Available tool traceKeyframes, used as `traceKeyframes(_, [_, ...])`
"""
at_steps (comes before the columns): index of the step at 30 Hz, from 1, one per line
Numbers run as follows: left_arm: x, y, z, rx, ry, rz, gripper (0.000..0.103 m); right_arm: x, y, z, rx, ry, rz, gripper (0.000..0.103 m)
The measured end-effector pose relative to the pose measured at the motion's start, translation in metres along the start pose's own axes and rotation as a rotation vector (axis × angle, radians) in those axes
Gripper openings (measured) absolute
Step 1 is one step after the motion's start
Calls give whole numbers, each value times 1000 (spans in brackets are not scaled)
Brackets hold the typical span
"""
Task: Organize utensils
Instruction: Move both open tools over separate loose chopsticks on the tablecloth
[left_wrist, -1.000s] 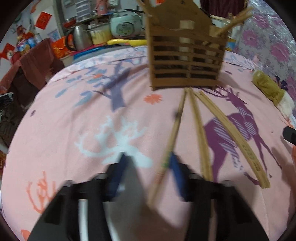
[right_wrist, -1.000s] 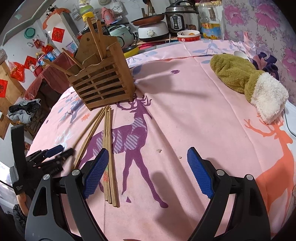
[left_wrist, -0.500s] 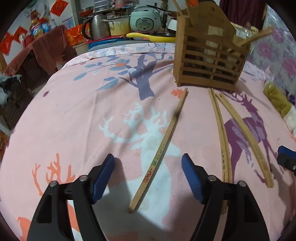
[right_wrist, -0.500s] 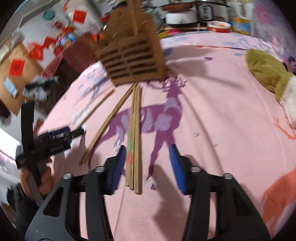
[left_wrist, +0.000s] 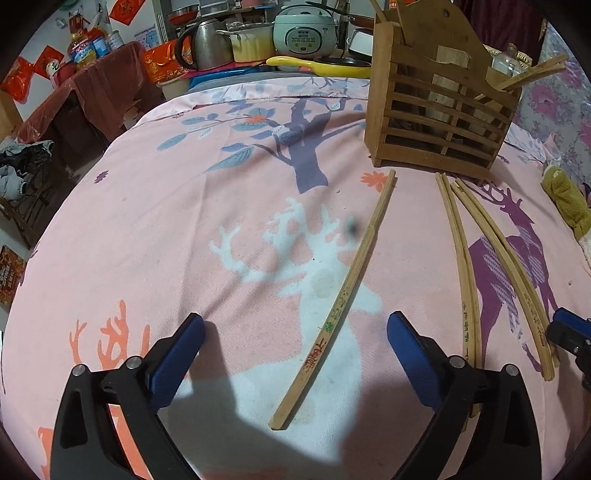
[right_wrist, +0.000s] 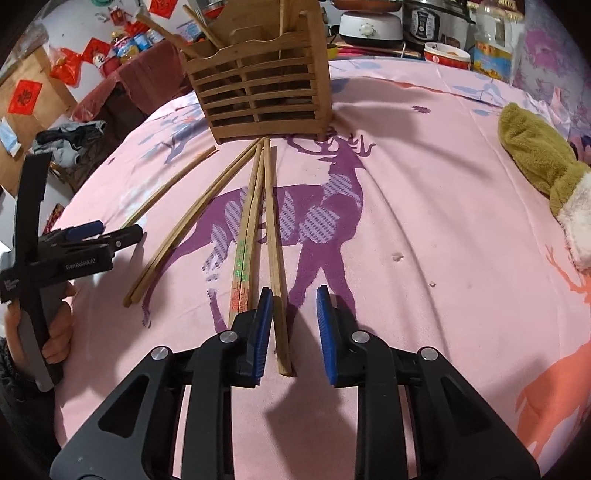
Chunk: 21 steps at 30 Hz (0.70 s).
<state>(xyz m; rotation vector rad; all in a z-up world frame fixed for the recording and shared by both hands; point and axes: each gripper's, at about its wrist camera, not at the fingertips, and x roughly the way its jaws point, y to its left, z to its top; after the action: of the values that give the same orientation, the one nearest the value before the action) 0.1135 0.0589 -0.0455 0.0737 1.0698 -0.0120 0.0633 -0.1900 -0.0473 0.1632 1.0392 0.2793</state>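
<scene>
Mostly undone: a few sticks stand in the wooden holder (right_wrist: 264, 79), six chopsticks lie just before it; left gripper (left_wrist: 295, 343), jaws just opened wide, straddles a lone chopstick (left_wrist: 341, 295) untouched; right gripper (right_wrist: 293, 325) has been closing around the rightmost chopstick (right_wrist: 275, 251), not yet clamped.

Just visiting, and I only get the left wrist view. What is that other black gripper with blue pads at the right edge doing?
Observer: The right gripper has just been closing. A plain wooden chopstick lies between its jaws, with one side clear of it.
Operator: Anything behind that wooden rack?
Observer: Yes, a white bowl with a red rim stands behind and to the right of the slatted wooden holder.
</scene>
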Motion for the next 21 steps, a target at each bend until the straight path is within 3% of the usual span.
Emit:
traceKeyframes(12, [-2,3,-2,-9,0,-3,97,1,10,-8,-67,-11,-18,25])
traceKeyframes(15, [-6,7,-6,-2,0,-37,97,-4,7,-15,-74,-26,-14,25])
traceKeyframes(17, [-13,11,-13,17,-8,-60,91,-7,4,-19,-72,-29,-7,25])
traceKeyframes(21, [-27,18,-29,74,-40,-74,65,-10,0,-25,-69,-48,13,27])
